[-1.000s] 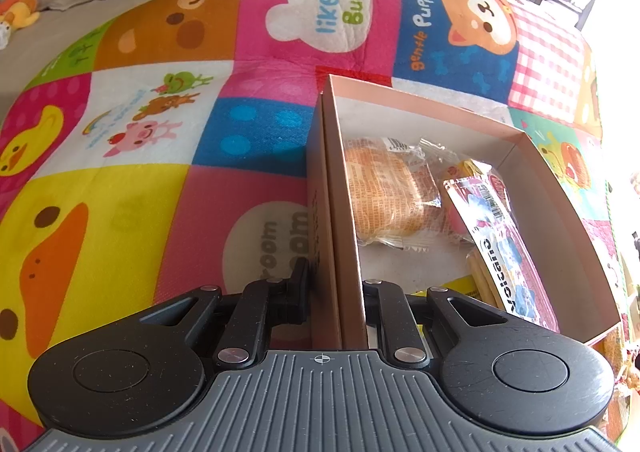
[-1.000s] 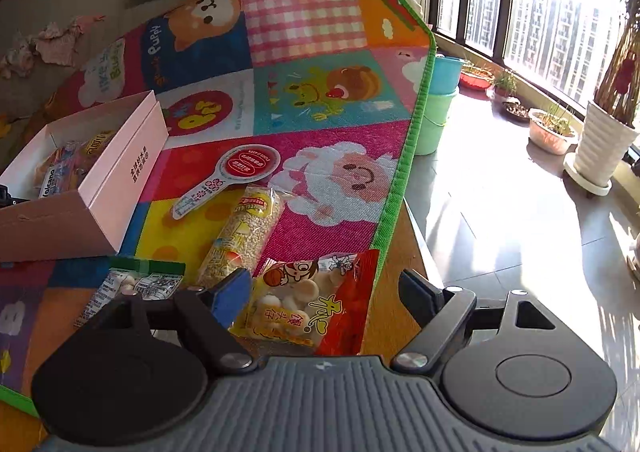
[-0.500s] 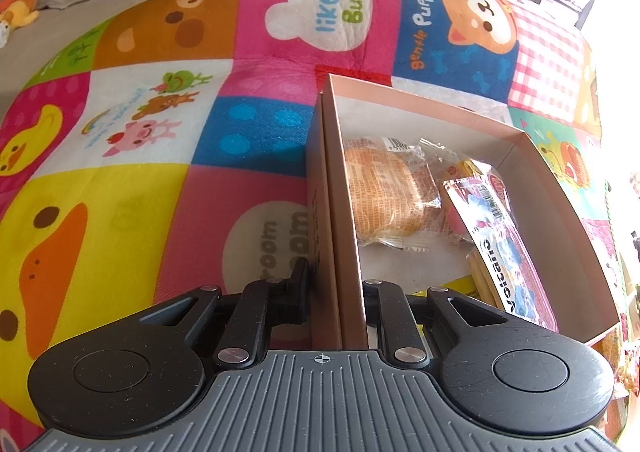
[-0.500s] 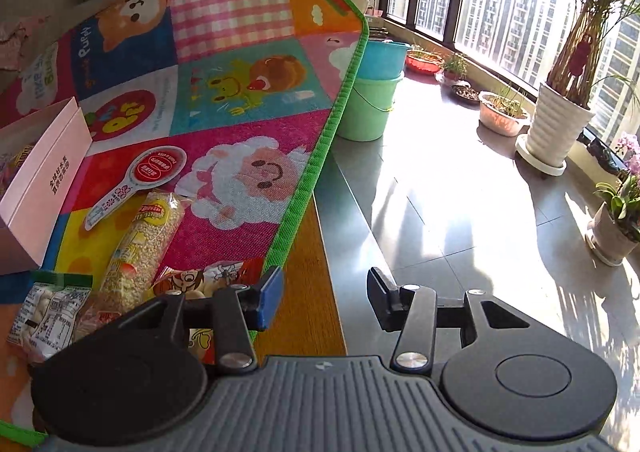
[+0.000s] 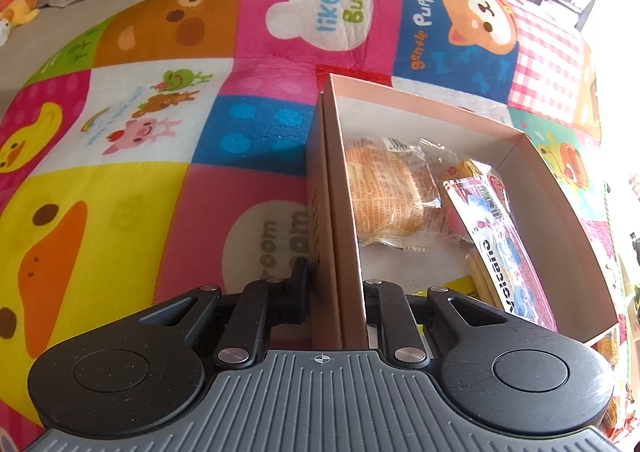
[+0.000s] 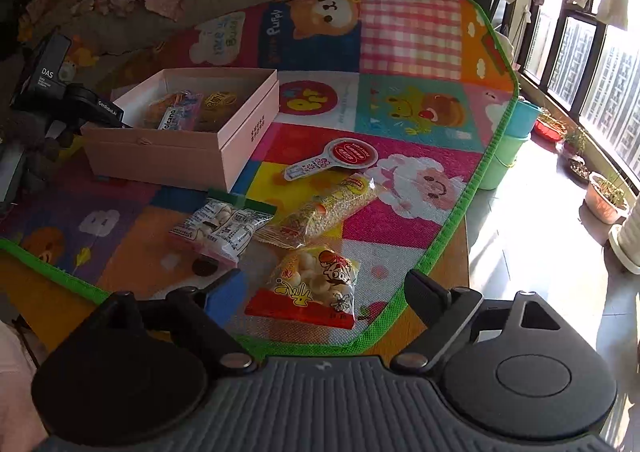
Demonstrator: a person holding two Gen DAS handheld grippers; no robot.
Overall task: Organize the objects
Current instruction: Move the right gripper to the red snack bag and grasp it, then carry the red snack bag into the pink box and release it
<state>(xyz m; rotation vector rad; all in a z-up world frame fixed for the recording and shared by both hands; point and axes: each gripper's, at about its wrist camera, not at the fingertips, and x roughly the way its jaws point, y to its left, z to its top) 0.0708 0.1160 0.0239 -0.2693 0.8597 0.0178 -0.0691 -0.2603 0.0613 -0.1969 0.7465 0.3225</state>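
Pink box (image 5: 336, 212) wall clenched by left gripper (image 5: 334, 284); right gripper (image 6: 320, 288) apparently opening, empty.

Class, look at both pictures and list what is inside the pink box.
Inside the pink box lie a wrapped bread bun, a long Volcano packet and a yellow-labelled snack. The packet hides what lies beneath it, and the gripper covers the near corner.

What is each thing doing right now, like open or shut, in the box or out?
Pink box: open, no lid on, left wall gripped.
Left gripper: shut on the box wall.
Right gripper: jaws opening, nothing held.
Bread pack: lying inside the box.
Red and yellow snack bag: flat on the mat, outside the box.
Red paddle: flat on the mat, outside the box.
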